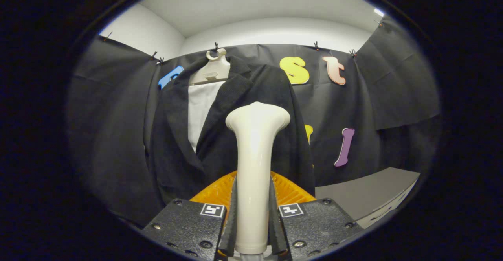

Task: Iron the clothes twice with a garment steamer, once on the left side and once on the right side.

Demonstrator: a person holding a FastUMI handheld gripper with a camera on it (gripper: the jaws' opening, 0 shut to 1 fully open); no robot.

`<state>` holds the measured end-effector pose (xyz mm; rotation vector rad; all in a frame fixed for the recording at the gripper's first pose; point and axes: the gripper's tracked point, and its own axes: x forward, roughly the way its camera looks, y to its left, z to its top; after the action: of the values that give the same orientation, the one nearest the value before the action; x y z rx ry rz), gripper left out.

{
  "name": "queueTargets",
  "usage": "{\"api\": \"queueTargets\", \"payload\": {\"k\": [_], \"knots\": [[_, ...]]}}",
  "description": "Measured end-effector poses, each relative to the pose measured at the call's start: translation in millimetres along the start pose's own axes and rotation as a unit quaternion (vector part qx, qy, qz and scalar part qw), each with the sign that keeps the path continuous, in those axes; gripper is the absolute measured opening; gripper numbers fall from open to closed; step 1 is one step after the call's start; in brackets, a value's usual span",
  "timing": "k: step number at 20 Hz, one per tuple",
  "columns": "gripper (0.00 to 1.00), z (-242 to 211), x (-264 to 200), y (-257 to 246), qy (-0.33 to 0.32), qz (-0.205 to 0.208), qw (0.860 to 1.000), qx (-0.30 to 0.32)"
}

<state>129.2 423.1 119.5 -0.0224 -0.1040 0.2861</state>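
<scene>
Gripper view, looking forward along the two fingers: the gripper is clenched on the handle of a cream-white garment steamer, one finger pressed against each side of it. The steamer stands upright between the fingers and widens into a flared head at its far end. Beyond that head hangs a dark jacket on a pale hanger, its front open over a white lining or shirt. The steamer's head sits in front of the jacket's right-hand panel, though whether it touches the cloth is hard to tell from this angle. Just below the steamer, behind the fingers, lies a ribbed orange object. A grey table stands off to the right, near the black cloth wall.
</scene>
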Motion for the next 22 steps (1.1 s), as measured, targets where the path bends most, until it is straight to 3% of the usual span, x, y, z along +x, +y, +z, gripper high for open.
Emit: {"api": "queueTargets", "payload": {"k": [22], "knots": [[0.37, -156, -67, -7, 0.161, 0.002, 0.987, -0.009]]}}
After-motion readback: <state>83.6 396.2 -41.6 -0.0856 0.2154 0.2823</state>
